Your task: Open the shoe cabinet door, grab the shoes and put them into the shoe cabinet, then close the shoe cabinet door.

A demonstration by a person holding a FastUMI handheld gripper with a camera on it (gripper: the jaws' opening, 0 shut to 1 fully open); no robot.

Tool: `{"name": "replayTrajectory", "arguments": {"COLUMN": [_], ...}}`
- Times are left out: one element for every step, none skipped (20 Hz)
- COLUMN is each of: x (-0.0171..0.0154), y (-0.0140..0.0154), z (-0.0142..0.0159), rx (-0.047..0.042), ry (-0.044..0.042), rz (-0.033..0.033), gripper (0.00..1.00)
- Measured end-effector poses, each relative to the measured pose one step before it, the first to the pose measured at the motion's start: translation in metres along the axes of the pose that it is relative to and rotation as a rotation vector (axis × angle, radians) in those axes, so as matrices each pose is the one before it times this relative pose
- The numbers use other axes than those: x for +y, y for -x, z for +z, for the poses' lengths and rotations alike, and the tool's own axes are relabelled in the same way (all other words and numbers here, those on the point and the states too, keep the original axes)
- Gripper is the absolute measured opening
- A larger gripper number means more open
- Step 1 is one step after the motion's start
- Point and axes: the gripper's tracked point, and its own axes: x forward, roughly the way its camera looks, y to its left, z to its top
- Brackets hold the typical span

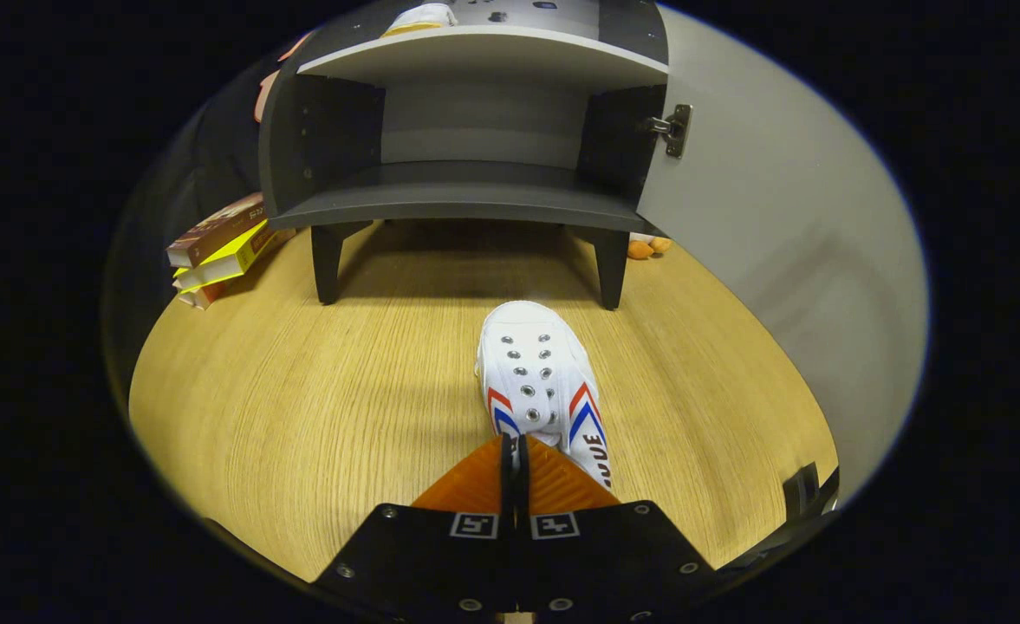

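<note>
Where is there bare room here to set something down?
The cabinet's lower shelf is bare behind the open door. The wooden floor is free between the books and the white shoe. It is crowded at the shut gripper, whose fingers pinch the shoe's back edge.

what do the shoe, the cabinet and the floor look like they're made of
Shoe: white canvas by its matte weave, metal eyelets; the gripper is shut on its rear edge.
Cabinet: likely laminated board, smooth matte grey, with a metal hinge.
Floor: light wood-grain surface, maybe laminate; fine parallel grain, slight sheen.
</note>
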Motion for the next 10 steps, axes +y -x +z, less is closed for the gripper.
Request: {"name": "replayTrajectory", "arguments": {"x": [-0.00140,-0.00020,-0.00313,0.00051,0.00008,0.00025,0.00252,0.00502,-0.00213,-0.00293], "y": [-0.00074,-0.00035,0.00062,-0.00019,-0.00103,-0.00179,-0.00133,-0.00223,0.00162,0.00262], "z": [-0.00090,-0.00299,-0.00375,-0.00374,-0.00121,-0.00145,-0.00177,0.00176,0.00085,0.00333], "rx": [0.01897,0.03457,0.03189,0.02104,0.00555,-0.00055,-0.00422,-0.01024,-0.01020,-0.01231], "ry": [-0.02638,-0.03564,-0.02441,-0.00968,0.00918,0.02951,0.03307,0.00738,0.00153,0.01192], "rz": [0.00608,0.00976,-0.00464,0.00339,-0.00164,-0.00152,0.00297,0.01588,-0.01615,-0.02186], "gripper": [0.00,0.00,0.07,0.11,0.17,0.19,0.21,0.22,0.09,0.01]}}
